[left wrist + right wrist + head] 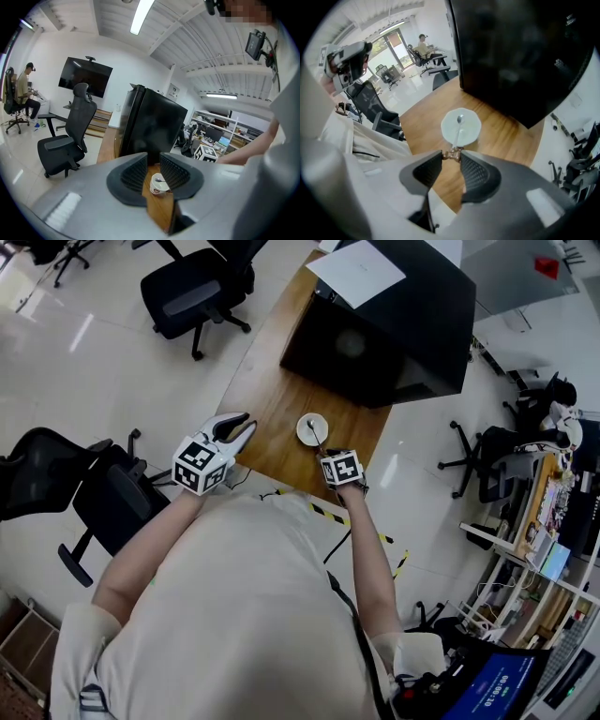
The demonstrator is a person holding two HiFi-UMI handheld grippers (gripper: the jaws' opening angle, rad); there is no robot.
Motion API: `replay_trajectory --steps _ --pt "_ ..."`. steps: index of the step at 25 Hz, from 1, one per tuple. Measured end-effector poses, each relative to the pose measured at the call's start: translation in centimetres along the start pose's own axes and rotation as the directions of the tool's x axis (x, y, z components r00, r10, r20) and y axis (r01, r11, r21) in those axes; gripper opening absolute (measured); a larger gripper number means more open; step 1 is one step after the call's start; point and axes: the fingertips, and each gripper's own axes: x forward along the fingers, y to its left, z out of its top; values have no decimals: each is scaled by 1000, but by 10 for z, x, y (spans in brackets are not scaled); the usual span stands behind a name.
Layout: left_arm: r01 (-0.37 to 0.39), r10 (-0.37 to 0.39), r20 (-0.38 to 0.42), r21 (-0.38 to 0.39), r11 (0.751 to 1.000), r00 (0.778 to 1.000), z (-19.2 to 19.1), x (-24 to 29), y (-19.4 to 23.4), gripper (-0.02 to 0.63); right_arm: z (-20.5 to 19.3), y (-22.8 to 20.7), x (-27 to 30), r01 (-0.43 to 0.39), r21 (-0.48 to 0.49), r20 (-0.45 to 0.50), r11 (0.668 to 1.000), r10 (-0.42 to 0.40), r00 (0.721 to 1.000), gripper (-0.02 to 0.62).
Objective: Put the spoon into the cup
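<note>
A white cup (303, 428) stands near the front edge of the wooden table (272, 399). A spoon (314, 435) leans in it, its bowl down inside the cup (468, 129). My right gripper (325, 450) points steeply down over the cup's near side. Its jaws are shut on the spoon's (458, 126) brown handle end, right at the fingertips of the right gripper (451, 155). My left gripper (240, 426) hovers over the table's left edge, open and holding nothing. Between the jaws of the left gripper (153, 159) the cup (158, 185) shows farther off.
A big black box (384, 324) with a white sheet (356, 273) on top fills the table's far part, just behind the cup. Black office chairs stand at the left (94, 493) and beyond the table (192, 287). Yellow-black tape (328, 512) marks the floor.
</note>
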Motion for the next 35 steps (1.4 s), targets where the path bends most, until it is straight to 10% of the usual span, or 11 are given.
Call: replay_trajectory --steps 35 --pt "-26 27 6 -17 1000 1000 -3 -10 6 84 4 -13 30 -35 81 -34 996 37 999 126"
